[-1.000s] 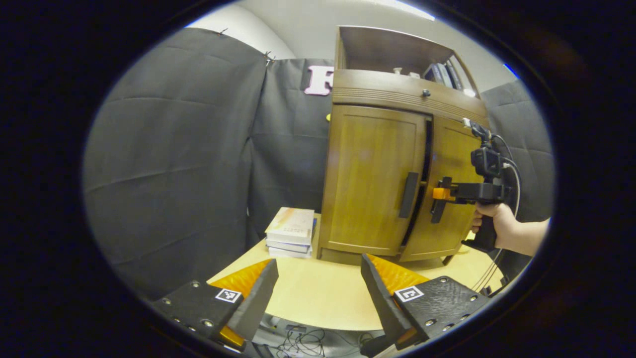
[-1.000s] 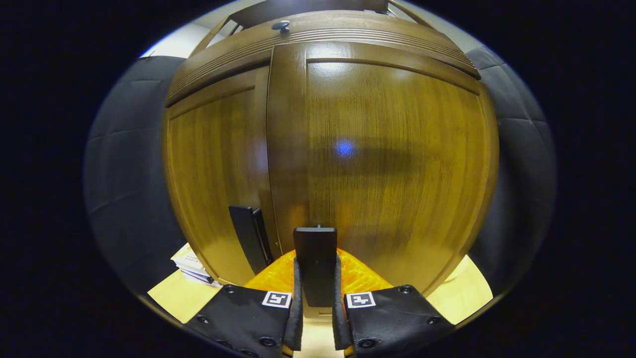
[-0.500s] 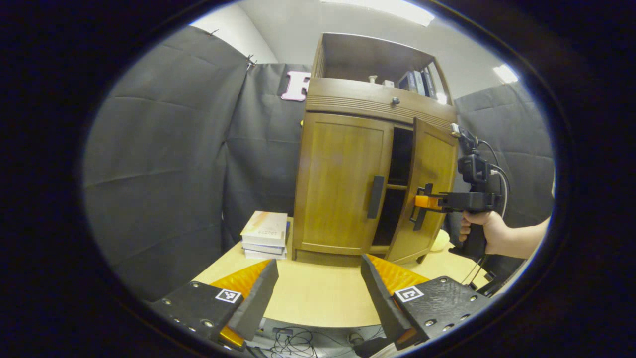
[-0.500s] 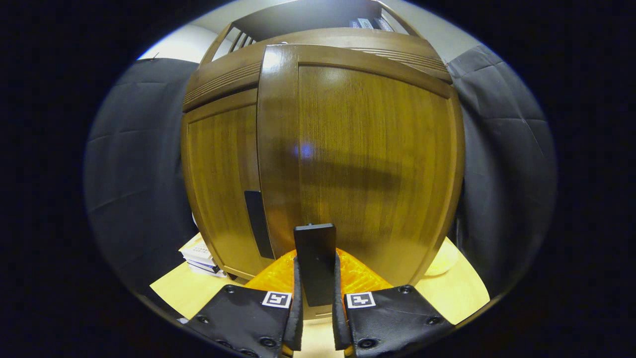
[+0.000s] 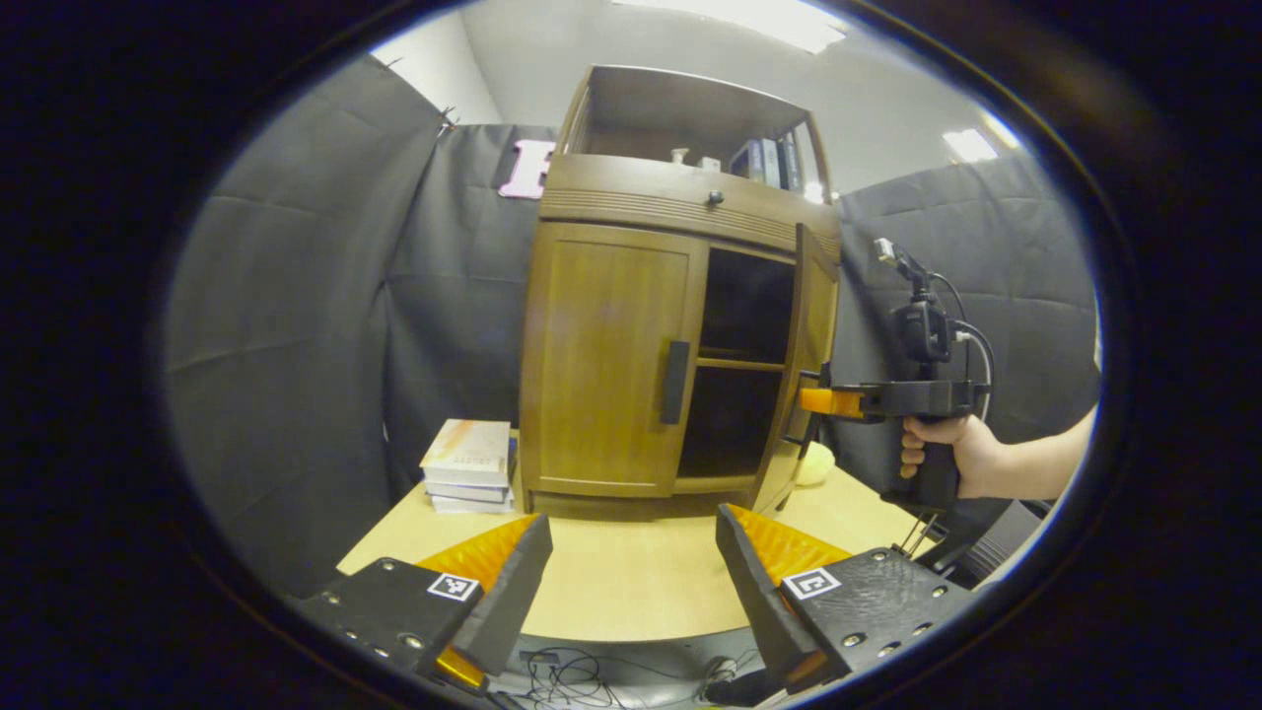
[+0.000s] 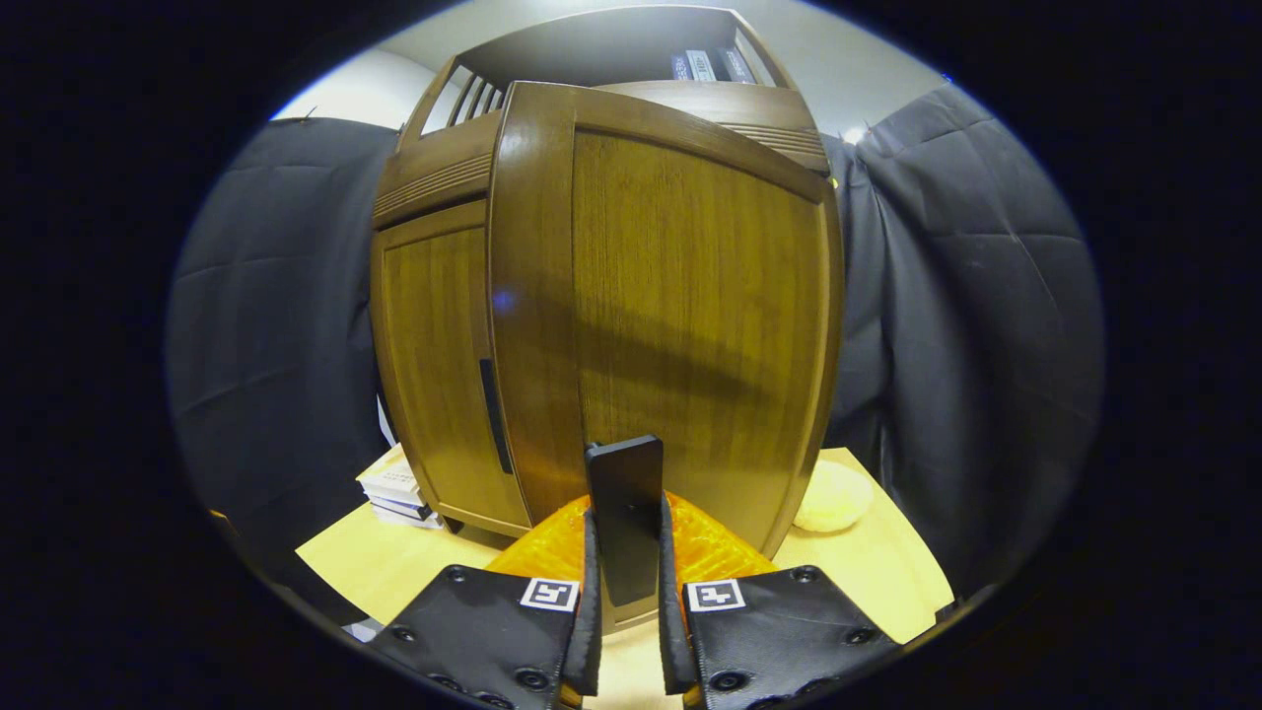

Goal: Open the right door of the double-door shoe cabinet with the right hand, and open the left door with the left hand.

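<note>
Two dark compartments bare in cabinet; right door ajar

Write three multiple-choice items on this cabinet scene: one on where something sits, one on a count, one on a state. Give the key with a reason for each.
1. Where is the stack of books?
A. on the table, left of the cabinet in the left gripper view
B. inside the open compartment
C. on top of the cabinet

2. How many of the cabinet's doors are open?
A. none
B. one
C. two

3. What is the right gripper doing?
A. hanging open above the table
B. shut on the right door's handle
C. pressing flat on the left door

Key:
1 A: the books lie on the table beside the cabinet.
2 B: the right door is swung out, while the left door is closed.
3 B: both fingers clamp the handle.
</note>
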